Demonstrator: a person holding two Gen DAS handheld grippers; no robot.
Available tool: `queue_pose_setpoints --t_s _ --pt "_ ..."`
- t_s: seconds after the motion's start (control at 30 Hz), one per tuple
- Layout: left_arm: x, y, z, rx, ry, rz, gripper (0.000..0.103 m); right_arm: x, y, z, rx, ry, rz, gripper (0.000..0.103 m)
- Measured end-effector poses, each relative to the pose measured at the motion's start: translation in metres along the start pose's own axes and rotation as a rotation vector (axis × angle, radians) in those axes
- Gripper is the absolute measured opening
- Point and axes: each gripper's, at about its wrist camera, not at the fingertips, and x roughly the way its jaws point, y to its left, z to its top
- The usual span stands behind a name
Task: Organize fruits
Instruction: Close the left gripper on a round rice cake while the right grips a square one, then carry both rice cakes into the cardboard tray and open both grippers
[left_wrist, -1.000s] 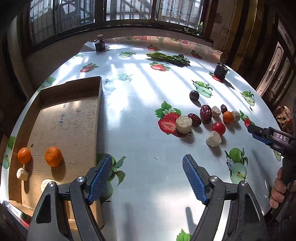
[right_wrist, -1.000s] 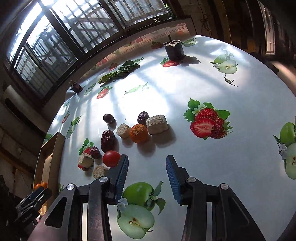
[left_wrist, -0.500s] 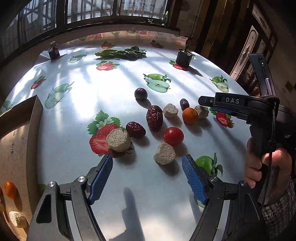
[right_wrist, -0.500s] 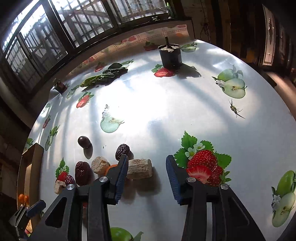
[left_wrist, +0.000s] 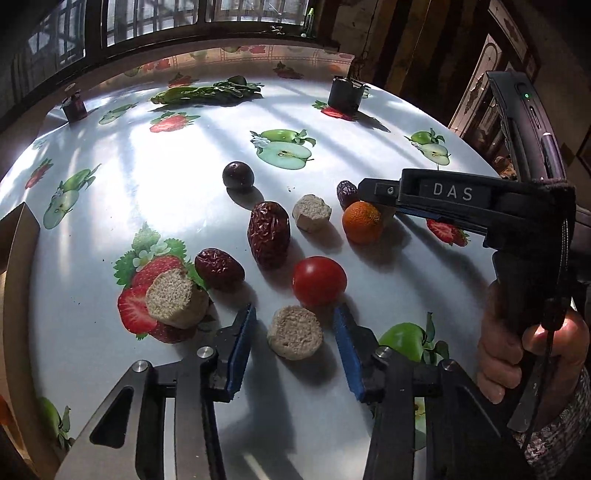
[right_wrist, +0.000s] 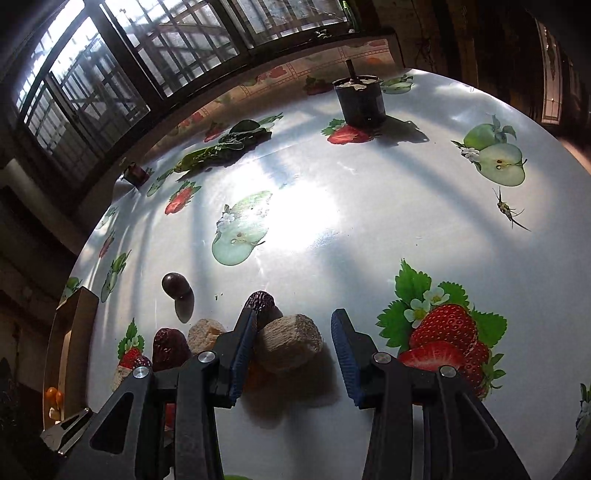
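In the left wrist view my left gripper is open, its blue pads on either side of a beige round chunk on the table. Just beyond lie a red tomato, two red dates, another beige chunk, a small orange and a dark plum. In the right wrist view my right gripper is open around a beige chunk, touching its left pad; a dark date lies behind it. The right gripper also shows in the left wrist view, above the orange.
A cardboard box holding small oranges stands at the table's left edge. A dark cup, a bunch of green leaves and a small dark jar stand at the far side by the window. The tablecloth has printed fruit.
Both grippers have moved forward and down to the fruit cluster. Each now has a beige chunk between its open jaws. The left view has swung away from the box.
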Motion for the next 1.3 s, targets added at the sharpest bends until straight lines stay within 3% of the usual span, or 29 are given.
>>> queue_pose_setpoints --t_s 0.07,0.1,0.13,0.17,0.23,0.47,0.7,0.83,1.07,1.17,1.3 --pt "0.000 -0.003 -0.002 0.016 -0.013 0.028 0.038 0.001 0.003 -0.001 -0.015 -0.003 0.000 0.045" --pt "0.000 -0.004 -0.003 0.024 -0.018 0.043 0.029 0.001 0.004 -0.002 -0.025 -0.007 -0.004 0.045" --pt "-0.001 -0.004 -0.003 0.026 -0.019 0.045 0.027 0.000 0.005 -0.003 -0.027 -0.010 -0.006 0.045" --pt "-0.001 -0.004 -0.003 0.022 -0.019 0.040 0.027 0.000 0.004 -0.004 -0.022 -0.013 -0.002 0.044" --pt "-0.005 -0.002 -0.004 0.010 -0.020 0.031 0.027 -0.001 0.002 -0.005 -0.007 -0.016 0.012 0.033" --pt "-0.041 0.013 -0.015 -0.043 -0.073 0.035 0.027 -0.007 -0.003 -0.007 0.036 -0.037 0.062 0.032" --pt "-0.116 0.058 -0.028 -0.129 -0.176 0.051 0.027 -0.051 0.023 -0.011 0.002 -0.104 0.110 0.033" --pt "-0.159 0.112 -0.034 -0.218 -0.212 0.098 0.028 -0.080 0.071 -0.014 -0.082 -0.110 0.176 0.033" --pt "-0.198 0.223 -0.038 -0.298 -0.178 0.377 0.028 -0.092 0.186 -0.020 -0.246 -0.046 0.326 0.033" --pt "-0.185 0.270 -0.040 -0.370 -0.113 0.388 0.028 -0.072 0.243 -0.032 -0.321 0.032 0.377 0.033" --pt "-0.159 0.309 -0.052 -0.467 -0.035 0.346 0.028 -0.025 0.306 -0.062 -0.419 0.138 0.368 0.033"
